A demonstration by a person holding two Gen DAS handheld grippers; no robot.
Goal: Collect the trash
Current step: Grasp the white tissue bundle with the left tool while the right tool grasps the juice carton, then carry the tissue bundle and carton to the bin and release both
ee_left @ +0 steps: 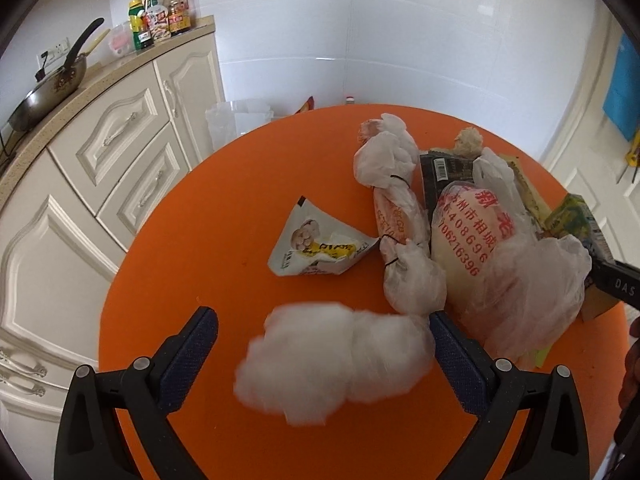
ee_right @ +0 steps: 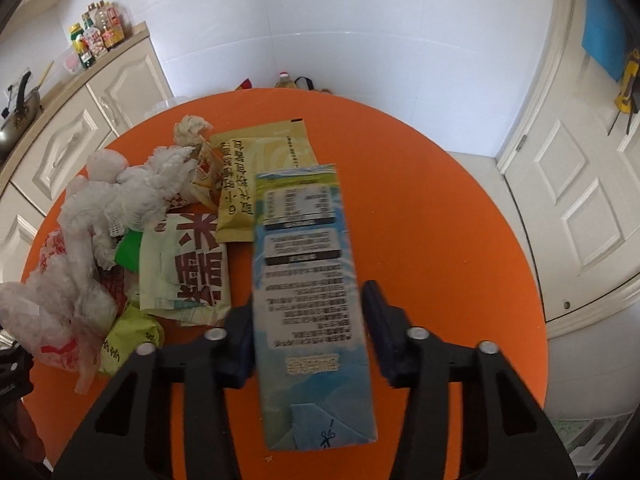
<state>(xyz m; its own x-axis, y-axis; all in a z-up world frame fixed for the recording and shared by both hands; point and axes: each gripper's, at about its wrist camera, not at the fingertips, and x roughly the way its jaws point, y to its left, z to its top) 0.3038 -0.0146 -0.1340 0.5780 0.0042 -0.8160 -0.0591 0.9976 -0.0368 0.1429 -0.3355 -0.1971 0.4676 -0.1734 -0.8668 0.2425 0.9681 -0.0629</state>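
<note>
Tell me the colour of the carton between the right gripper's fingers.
Pale blue with a green top band on the carton; the right wrist view shows it best.

The clear plastic bag (ee_left: 476, 236) carries red print: characters 市相城 and digit runs reading roughly 5408696 and 70621639. The other gripper's black body (ee_left: 618, 286) shows "DAS". The yellow sachet (ee_right: 256, 176) bears a "6" (its characters lie sideways, unread). The pale wrapper (ee_right: 188, 264) has large dark-red characters. The carton (ee_right: 308, 280) holds fine print, too blurred, plus a scissors mark
</note>
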